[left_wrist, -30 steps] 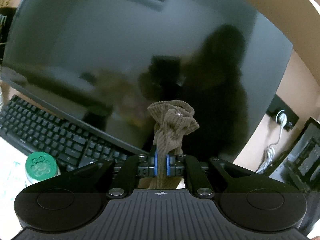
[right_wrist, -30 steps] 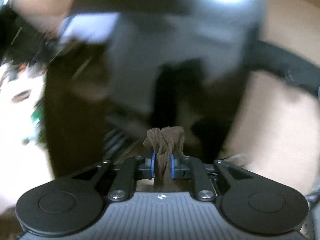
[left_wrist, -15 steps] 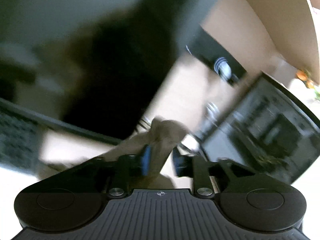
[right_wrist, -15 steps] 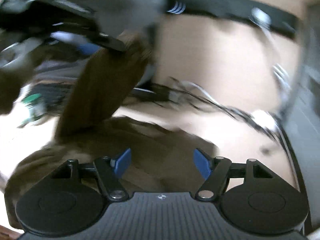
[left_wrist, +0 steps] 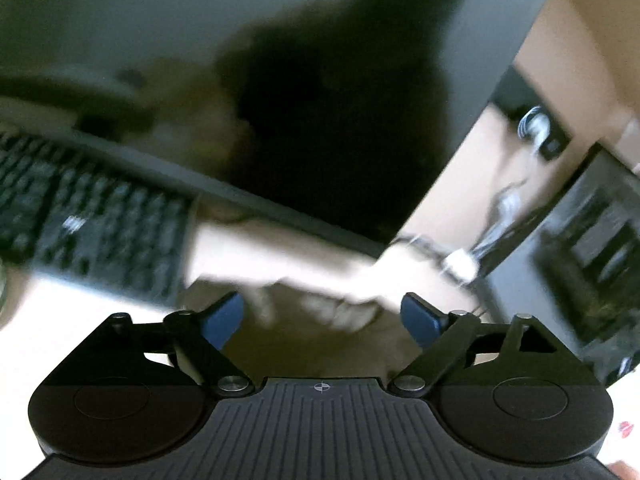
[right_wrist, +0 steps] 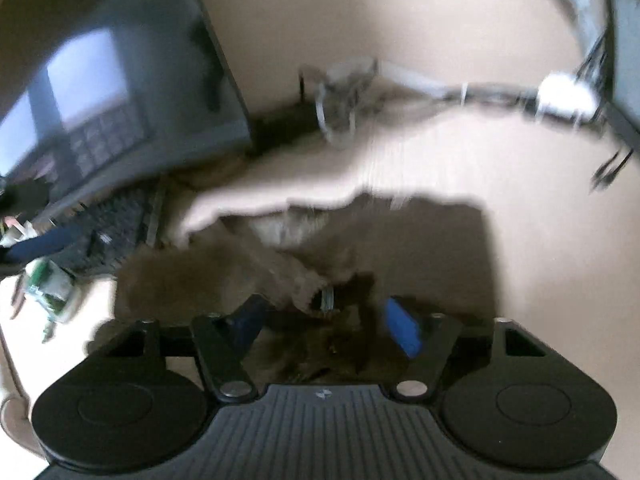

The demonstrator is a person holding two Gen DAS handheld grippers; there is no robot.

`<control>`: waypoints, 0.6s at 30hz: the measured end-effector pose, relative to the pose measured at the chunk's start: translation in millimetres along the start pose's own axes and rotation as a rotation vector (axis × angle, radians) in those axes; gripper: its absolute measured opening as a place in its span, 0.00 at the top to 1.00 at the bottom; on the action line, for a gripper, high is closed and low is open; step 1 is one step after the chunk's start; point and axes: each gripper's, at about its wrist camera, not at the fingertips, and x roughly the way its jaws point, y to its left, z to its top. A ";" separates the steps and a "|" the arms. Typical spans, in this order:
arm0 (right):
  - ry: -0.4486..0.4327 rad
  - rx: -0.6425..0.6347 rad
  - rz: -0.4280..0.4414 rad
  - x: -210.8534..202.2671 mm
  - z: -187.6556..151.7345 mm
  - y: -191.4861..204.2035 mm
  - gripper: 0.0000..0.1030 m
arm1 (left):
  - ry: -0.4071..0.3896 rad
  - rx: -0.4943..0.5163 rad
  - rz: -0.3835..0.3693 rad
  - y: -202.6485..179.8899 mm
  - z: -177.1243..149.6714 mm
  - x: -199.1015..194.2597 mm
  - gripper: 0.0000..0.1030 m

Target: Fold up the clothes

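The brown corduroy garment (right_wrist: 192,280) lies bunched on the pale desk (right_wrist: 540,240). My right gripper (right_wrist: 324,324) hovers low over it. Its jaws are closing, with a rolled fold of the cloth between the blue pads (right_wrist: 400,330), which stand clear of it. In the left wrist view the same garment (left_wrist: 304,344) lies under my left gripper (left_wrist: 322,316). Those jaws are opening wide, and the blue pads (left_wrist: 222,316) touch nothing. Both views are blurred by motion.
A large dark monitor (left_wrist: 280,80) stands close behind the garment, with a black keyboard (left_wrist: 92,224) to its left. A green-capped bottle (right_wrist: 48,288) sits near the keyboard. White cables and a plug (right_wrist: 564,96) trail along the wall, and a dark computer case (left_wrist: 580,260) stands right.
Both grippers held bunched brown cloth up in front of the monitor; they have since let go, sunk toward the desk, and the garment now lies below them. The right gripper opened wide, then narrowed.
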 end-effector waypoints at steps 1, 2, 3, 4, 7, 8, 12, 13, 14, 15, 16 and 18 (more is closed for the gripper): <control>-0.009 -0.024 -0.001 -1.6 0.3 4.4 0.79 | 0.019 0.011 0.028 1.5 -3.9 2.4 0.10; -0.028 -0.041 0.018 -10.2 2.9 7.6 0.82 | 0.030 0.026 0.048 1.4 -6.4 3.6 0.09; -0.068 -0.054 0.013 -22.7 7.0 9.8 0.83 | 0.035 0.037 0.058 1.8 -8.2 3.6 0.09; -0.114 -0.085 -0.015 -35.4 10.9 12.4 0.85 | 0.041 0.047 0.068 2.3 -10.0 3.6 0.09; -0.198 -0.207 -0.140 -56.0 17.4 17.6 0.88 | 0.055 0.064 0.076 2.2 -13.2 5.5 0.09; -0.184 -0.219 -0.161 -54.3 16.2 15.5 0.87 | 0.059 0.065 0.073 1.7 -13.5 6.8 0.09; -0.091 -0.214 -0.218 -37.1 6.7 2.0 0.87 | 0.075 0.070 0.059 -1.2 -14.9 13.0 0.09; -0.080 -0.201 -0.238 -35.8 3.3 -1.4 0.86 | 0.080 0.075 0.057 -2.8 -15.6 15.7 0.09; -0.092 -0.182 -0.229 -40.8 2.2 -3.5 0.83 | 0.084 0.080 0.054 -3.6 -16.0 17.8 0.09; -0.108 -0.162 -0.215 -47.0 1.4 -5.4 0.81 | 0.091 0.086 0.049 -4.3 -16.8 20.1 0.08; -0.126 -0.154 -0.189 -52.6 -0.3 -5.2 0.76 | 0.098 0.092 0.042 -4.9 -18.0 22.7 0.08; -0.135 -0.144 -0.140 -58.8 -6.0 -4.4 0.68 | 0.121 0.102 0.027 -5.8 -21.4 29.7 0.08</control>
